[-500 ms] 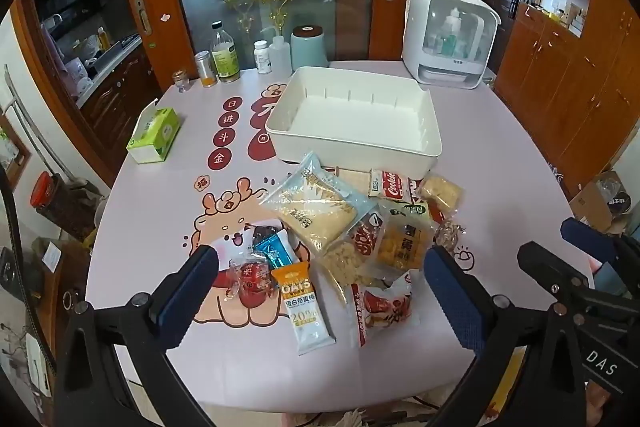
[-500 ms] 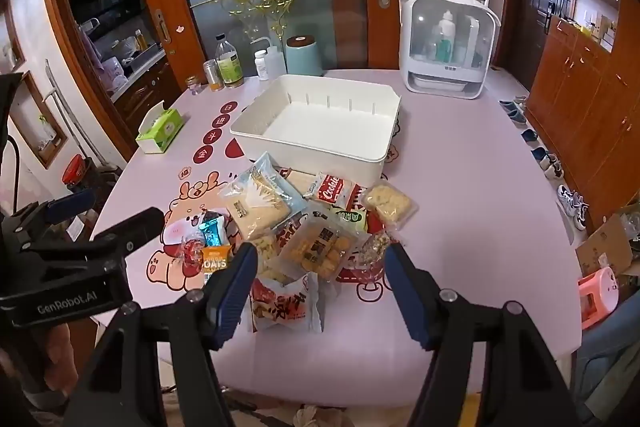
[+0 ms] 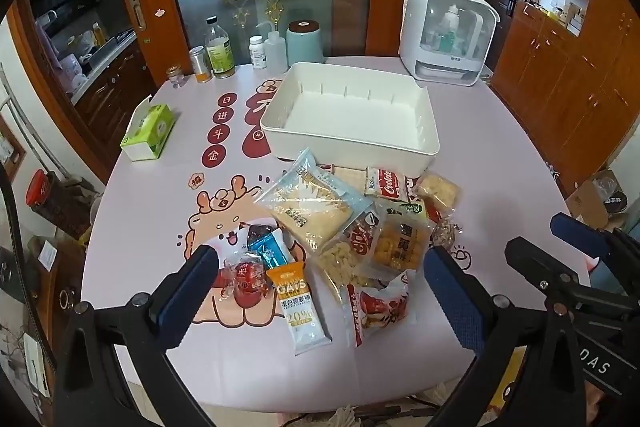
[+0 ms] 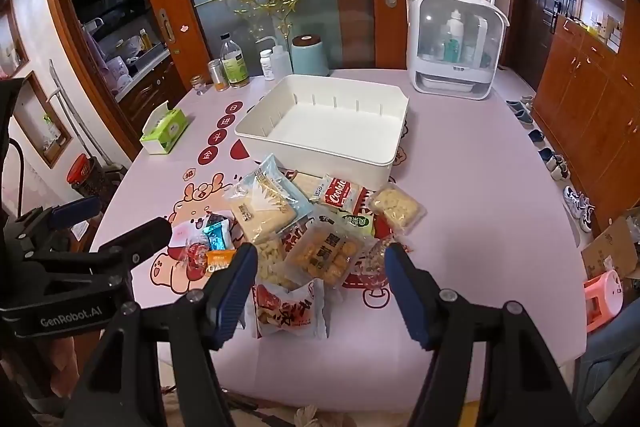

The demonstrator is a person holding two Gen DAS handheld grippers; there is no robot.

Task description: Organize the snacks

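Nothing on the table [image 3: 500, 155] had shifted since the earlier frame. Both the left gripper [image 3: 320, 291] and right gripper [image 4: 320, 287] hung open, empty, above the snack pile [image 3: 344, 227] at lower centre. The oat bar [image 3: 300, 303] lay lengthwise, running from the frame's centre toward its bottom edge, below the white bin [image 3: 352, 143].

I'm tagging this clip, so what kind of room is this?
Probably a home dining area: a round table with a cartoon cover, a kitchen counter through the doorway, and wooden cabinets.

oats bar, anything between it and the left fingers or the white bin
Nothing blocks the open left gripper from the oats bar. Toward the white bin, the piled snack bags lie in between, so it must be lifted over them.
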